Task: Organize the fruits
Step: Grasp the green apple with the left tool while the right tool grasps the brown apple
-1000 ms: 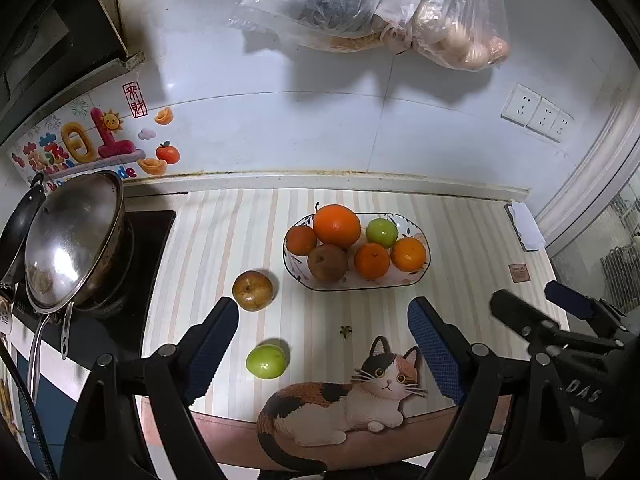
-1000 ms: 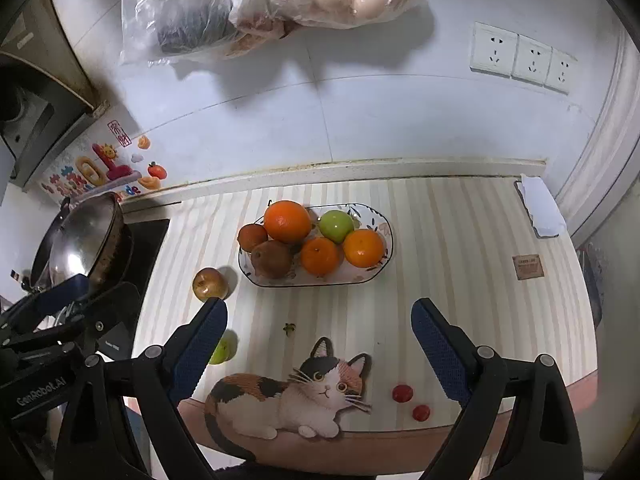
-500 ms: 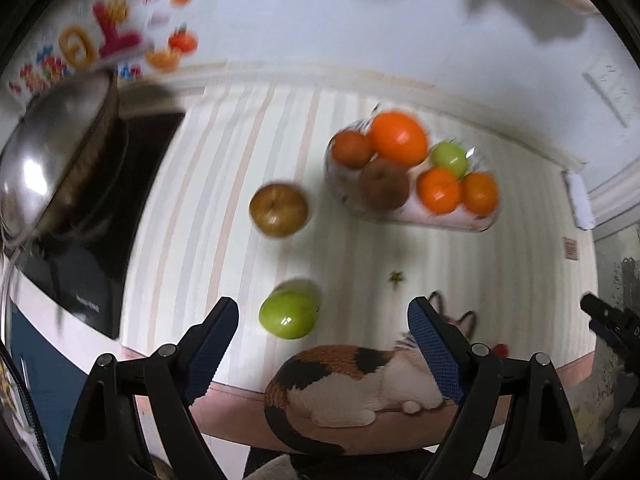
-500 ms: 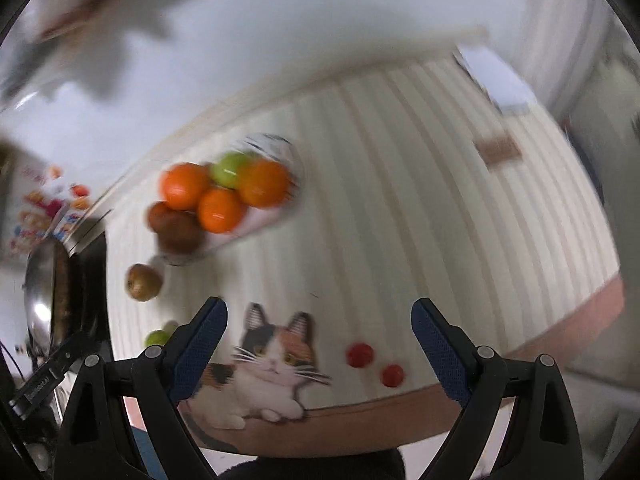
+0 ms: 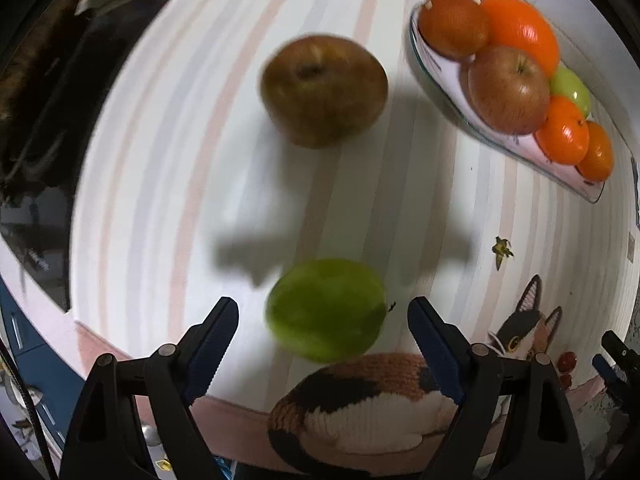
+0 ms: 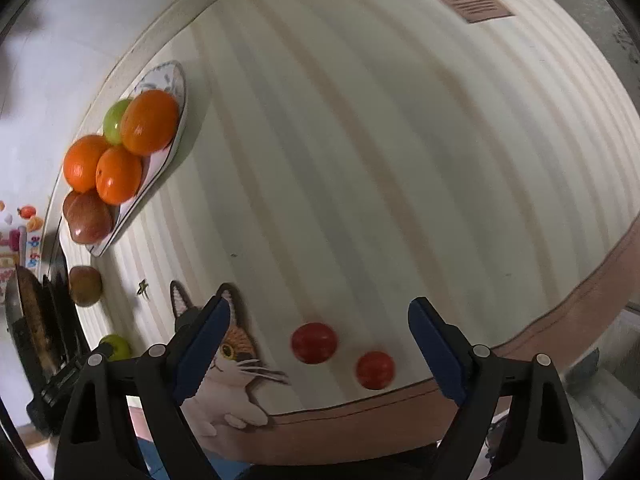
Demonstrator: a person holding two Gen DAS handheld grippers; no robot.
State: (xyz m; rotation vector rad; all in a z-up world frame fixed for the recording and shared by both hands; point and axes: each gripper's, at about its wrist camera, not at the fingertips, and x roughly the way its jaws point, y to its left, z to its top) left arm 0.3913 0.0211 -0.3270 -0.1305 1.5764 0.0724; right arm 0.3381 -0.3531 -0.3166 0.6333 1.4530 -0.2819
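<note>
The left gripper (image 5: 323, 318) is held wide open around the green apple (image 5: 326, 309), left of the fruit plate (image 5: 440, 80); it should be centred before closing. The right gripper (image 6: 319, 320), equally wide, is poised over two small tomatoes (image 6: 314, 343), right of the plate

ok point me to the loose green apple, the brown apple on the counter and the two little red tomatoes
green apple (image 5: 326, 310), left wrist view, middle of its blurred skin
brown apple (image 5: 324, 90), left wrist view, upper face below the stem dimple
two red tomatoes (image 6: 314, 343), right wrist view, centre of the left one
</note>
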